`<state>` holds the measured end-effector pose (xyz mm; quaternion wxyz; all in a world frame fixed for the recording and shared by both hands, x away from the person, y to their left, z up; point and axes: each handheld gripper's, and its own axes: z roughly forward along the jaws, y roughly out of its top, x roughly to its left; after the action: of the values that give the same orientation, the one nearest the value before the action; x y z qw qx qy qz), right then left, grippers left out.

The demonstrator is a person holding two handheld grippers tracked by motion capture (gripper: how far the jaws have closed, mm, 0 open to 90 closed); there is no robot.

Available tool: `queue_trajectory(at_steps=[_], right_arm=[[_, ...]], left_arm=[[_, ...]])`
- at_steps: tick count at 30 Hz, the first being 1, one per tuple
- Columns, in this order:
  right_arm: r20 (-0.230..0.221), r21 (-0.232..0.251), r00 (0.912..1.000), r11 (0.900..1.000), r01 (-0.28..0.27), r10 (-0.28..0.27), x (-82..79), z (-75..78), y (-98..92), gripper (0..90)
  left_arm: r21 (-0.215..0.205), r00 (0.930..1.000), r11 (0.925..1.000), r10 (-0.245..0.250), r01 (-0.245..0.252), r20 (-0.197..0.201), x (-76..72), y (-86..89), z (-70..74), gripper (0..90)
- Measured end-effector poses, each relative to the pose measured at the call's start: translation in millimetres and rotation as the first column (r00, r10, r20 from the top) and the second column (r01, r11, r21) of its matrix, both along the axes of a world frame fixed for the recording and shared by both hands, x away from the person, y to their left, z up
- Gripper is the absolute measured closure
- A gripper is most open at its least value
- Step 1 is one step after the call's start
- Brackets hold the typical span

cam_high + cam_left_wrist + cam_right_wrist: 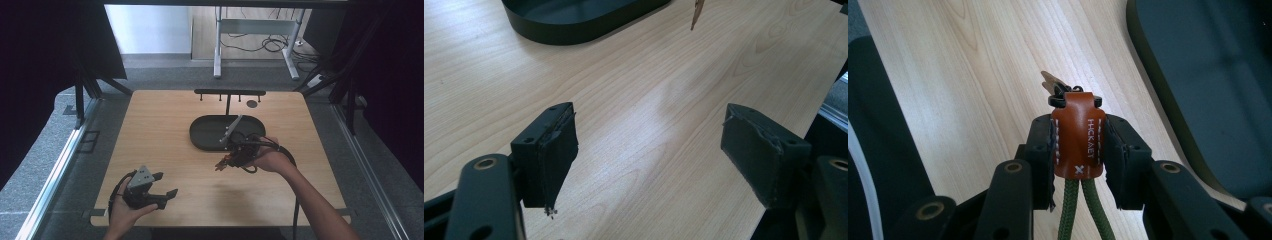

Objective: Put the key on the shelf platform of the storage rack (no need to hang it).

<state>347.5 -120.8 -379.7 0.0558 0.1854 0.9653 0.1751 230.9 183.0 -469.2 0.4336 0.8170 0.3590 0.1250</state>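
Right gripper [1079, 150] was clamped on a brown leather key fob [1078, 142] above the table [165, 150], just beside the black tray [205, 137]. Left gripper [649, 150] gaped wide, holding nothing.

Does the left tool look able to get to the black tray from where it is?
Probably yes. The left tool is open and holds nothing, and bare wooden table lies between it and the black tray.

Black left gripper [161, 188], grey three-cornered top plate; black right gripper [1079, 145], brass-ringed screw holes; bare forearms.
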Motion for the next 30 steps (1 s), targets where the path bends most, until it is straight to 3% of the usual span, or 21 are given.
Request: queue_trajectory(at_steps=[30], right_arm=[[0.021, 0.015, 0.9991, 0.999, 0.035, -0.036, 32.1, 14.7, -3.9, 66.6]], left_arm=[[-0.003, 1.0000, 1.0000, 0.003, -0.003, 0.004, -0.1, 2.8, 1.1, 22.8]])
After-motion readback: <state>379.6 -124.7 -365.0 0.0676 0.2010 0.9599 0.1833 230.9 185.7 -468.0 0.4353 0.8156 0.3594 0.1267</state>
